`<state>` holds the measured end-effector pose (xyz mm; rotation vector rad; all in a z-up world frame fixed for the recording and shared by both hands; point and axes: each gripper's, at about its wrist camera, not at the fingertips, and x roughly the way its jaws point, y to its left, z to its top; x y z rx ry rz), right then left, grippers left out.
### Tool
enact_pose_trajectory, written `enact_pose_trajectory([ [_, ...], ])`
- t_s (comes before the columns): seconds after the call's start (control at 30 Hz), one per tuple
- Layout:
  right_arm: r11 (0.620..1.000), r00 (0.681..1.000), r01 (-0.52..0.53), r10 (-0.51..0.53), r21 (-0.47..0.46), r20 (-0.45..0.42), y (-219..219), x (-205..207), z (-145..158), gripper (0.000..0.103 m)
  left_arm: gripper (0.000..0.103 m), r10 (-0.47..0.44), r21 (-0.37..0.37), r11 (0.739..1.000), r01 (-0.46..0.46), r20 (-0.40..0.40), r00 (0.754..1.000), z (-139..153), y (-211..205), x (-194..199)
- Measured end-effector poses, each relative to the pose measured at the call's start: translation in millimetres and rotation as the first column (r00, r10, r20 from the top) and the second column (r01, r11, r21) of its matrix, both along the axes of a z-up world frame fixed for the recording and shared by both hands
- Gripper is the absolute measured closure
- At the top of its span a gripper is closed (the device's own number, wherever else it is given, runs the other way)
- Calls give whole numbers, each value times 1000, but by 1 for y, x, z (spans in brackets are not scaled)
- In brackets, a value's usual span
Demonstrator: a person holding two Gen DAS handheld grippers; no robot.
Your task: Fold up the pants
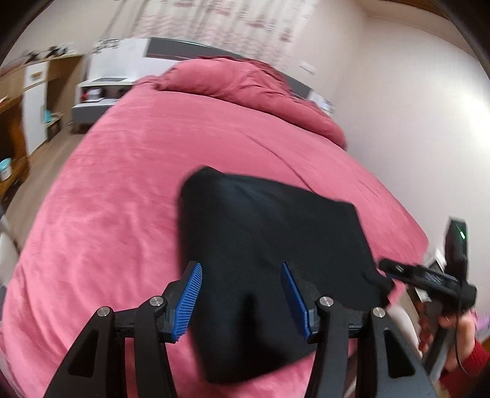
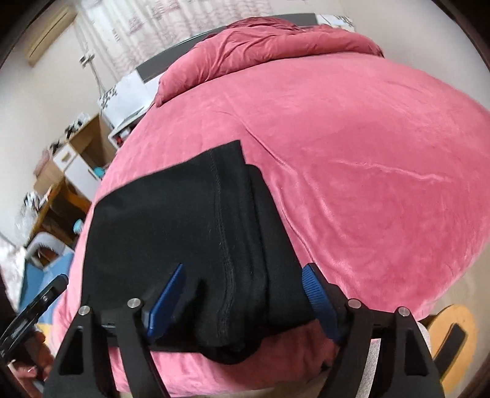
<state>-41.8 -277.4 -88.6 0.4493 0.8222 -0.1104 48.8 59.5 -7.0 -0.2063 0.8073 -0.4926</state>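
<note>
Where the work lay: pink bed cover [image 1: 128, 189] spread over a wide bed, bunched into a heap [image 1: 245, 88] at the far end by a grey headboard [image 2: 171, 61].
Room: pale walls, a patterned curtain [image 1: 232, 21] behind the headboard, a white bedside unit [image 1: 104, 85] and wooden shelving [image 1: 15, 122] along one side.
Task's thing: black pants [image 1: 260, 245], folded into a compact stack, lay on the cover near the bed's near edge.
Long axis: in the right wrist view the stack ran from the near edge away toward the headboard, a stitched seam [image 2: 220, 220] following that line; which end was the waist could not be told.
Left gripper [image 1: 242, 300]: jaws apart over the pants, blue pads [image 1: 190, 300] clear of the cloth.
Right gripper [image 2: 242, 300]: jaws wide, straddling the near end of the stack; whether the pads touched the fabric could not be told.
Left view only: the other gripper's body and a hand in a red sleeve [image 1: 471, 358] at the right edge.
Right view only: layered fold edges on the stack's right side, a blue floor mat [image 2: 33, 275], a wooden stool [image 2: 453, 330].
</note>
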Motion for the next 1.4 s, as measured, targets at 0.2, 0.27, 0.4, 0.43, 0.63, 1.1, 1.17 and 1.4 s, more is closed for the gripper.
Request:
enact_pose_trajectory([
  [0.2, 997, 997, -66, 67, 42, -29, -13, 37, -7, 14, 39, -18, -95, 995, 2, -171, 985, -26, 13, 44],
  [0.27, 993, 995, -91, 93, 71, -26, -20, 51, -9, 9, 36, -50, -107, 994, 23, -258, 965, -42, 10, 58],
  [0.4, 985, 990, -121, 129, 122, -63, -38, 74, -22, 6, 33, -102, -180, 983, 38, -365, 925, -69, 11, 73],
  [0.43, 986, 988, -121, 131, 116, -85, -42, 79, -27, 6, 32, -111, -220, 975, 26, -385, 916, -74, 14, 75],
  [0.63, 930, 957, -245, 277, 273, -87, -52, 94, -56, 6, 27, -194, -266, 960, 91, -391, 900, -87, 13, 82],
  [1.1, 903, 938, -315, 343, 292, -50, -34, 118, -71, 0, 17, -236, -117, 971, 209, -310, 921, -77, -29, 89],
  [1.17, 901, 936, -321, 348, 292, -44, -29, 118, -70, 0, 13, -222, -101, 974, 201, -305, 926, -78, -35, 87],
  [1.4, 908, 936, -326, 349, 263, -45, -17, 123, -73, 0, 13, -203, -57, 979, 195, -295, 934, -82, -42, 81],
])
